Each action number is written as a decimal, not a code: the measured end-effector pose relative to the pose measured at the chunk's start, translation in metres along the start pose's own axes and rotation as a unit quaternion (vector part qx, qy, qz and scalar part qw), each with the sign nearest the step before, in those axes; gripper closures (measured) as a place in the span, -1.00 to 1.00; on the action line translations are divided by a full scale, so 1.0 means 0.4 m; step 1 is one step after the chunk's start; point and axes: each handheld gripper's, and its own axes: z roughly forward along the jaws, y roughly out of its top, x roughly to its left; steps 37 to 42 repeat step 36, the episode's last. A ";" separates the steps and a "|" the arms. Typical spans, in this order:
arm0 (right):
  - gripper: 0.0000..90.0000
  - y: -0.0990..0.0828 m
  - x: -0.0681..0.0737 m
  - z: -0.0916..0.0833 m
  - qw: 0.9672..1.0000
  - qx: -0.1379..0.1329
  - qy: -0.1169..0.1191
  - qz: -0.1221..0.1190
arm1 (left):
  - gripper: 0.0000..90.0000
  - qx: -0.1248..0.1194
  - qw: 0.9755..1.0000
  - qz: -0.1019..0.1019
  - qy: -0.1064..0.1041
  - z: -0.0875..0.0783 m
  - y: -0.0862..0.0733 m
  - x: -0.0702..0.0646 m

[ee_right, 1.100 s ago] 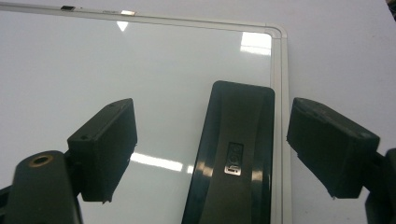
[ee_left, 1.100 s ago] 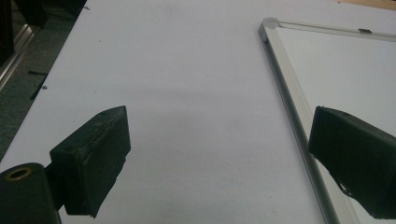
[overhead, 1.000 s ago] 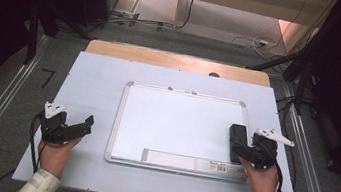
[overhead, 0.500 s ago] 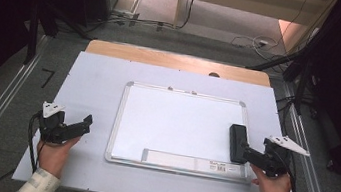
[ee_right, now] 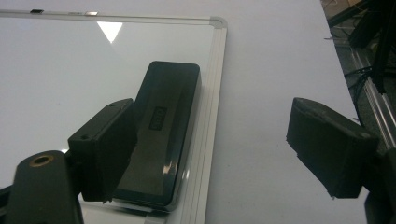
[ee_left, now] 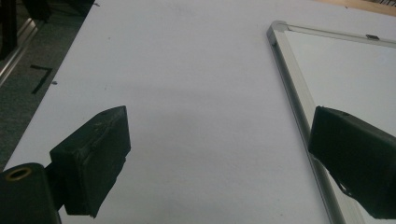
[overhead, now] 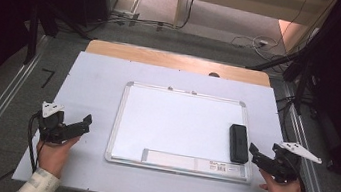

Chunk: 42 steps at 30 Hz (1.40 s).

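Observation:
A white whiteboard (overhead: 175, 122) with a silver frame lies flat in the middle of the pale table. On its right side, along the frame, lies a black eraser (overhead: 238, 143). My right gripper (overhead: 254, 155) is just right of the board's lower right corner, open, with nothing between its jaws. In the right gripper view (ee_right: 210, 112) the eraser (ee_right: 163, 116) lies beside and beyond the left jaw, on the board (ee_right: 56, 70). My left gripper (overhead: 85, 123) rests left of the board, open and empty. In the left gripper view (ee_left: 219, 126) the board's frame (ee_left: 289, 74) runs past the right jaw.
A long label strip (overhead: 194, 164) runs along the board's near edge. A wooden strip (overhead: 178, 61) borders the table's far side. Metal rails (overhead: 0, 107) run on the floor on both sides, with cables (overhead: 247, 40) behind the table. Bare table (overhead: 95, 80) surrounds the board.
My right gripper has drawn away to the right, from beside the eraser to just off the board's edge. The eraser has stayed on the board. The left gripper has kept still.

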 end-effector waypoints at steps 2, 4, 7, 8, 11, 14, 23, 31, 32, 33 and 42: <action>-0.67 -0.002 -0.005 -0.002 1.000 -0.002 -0.002 -0.001 | -0.86 0.000 1.000 -0.001 0.002 0.000 0.000 0.001; -0.67 -0.003 -0.009 -0.004 1.000 -0.003 -0.004 0.001 | -0.86 0.000 1.000 -0.001 0.002 -0.001 0.001 0.002; -0.67 -0.004 -0.015 -0.008 1.000 -0.004 -0.007 0.004 | -0.86 -0.002 1.000 -0.003 0.001 -0.002 0.002 0.004; -0.67 -0.005 -0.016 -0.009 1.000 -0.004 -0.007 0.004 | -0.86 -0.002 1.000 -0.004 0.001 -0.003 0.002 0.005; -0.67 -0.006 -0.021 -0.012 1.000 -0.004 -0.009 0.005 | -0.86 -0.006 1.000 -0.006 0.003 -0.003 0.003 0.007; -0.67 -0.008 -0.027 -0.016 1.000 -0.005 -0.012 0.007 | -0.86 -0.005 1.000 -0.007 0.005 -0.005 0.004 0.010; -0.67 -0.020 -0.052 -0.026 1.000 -0.003 -0.025 0.014 | -0.86 -0.006 1.000 -0.009 0.005 -0.006 0.004 0.012; -0.67 -0.037 -0.079 -0.034 0.999 0.002 -0.038 0.024 | -0.86 -0.008 1.000 -0.011 0.006 -0.005 0.005 0.013; -0.67 -0.038 -0.082 -0.035 0.999 0.003 -0.039 0.026 | -0.86 -0.006 1.000 -0.009 0.005 -0.005 0.005 0.012; -0.67 -0.040 -0.085 -0.037 0.999 0.002 -0.040 0.027 | -0.86 -0.006 1.000 -0.008 0.006 -0.006 0.005 0.012; -0.67 -0.043 -0.090 -0.038 0.999 0.001 -0.043 0.030 | -0.86 -0.007 1.000 -0.009 0.006 -0.006 0.005 0.011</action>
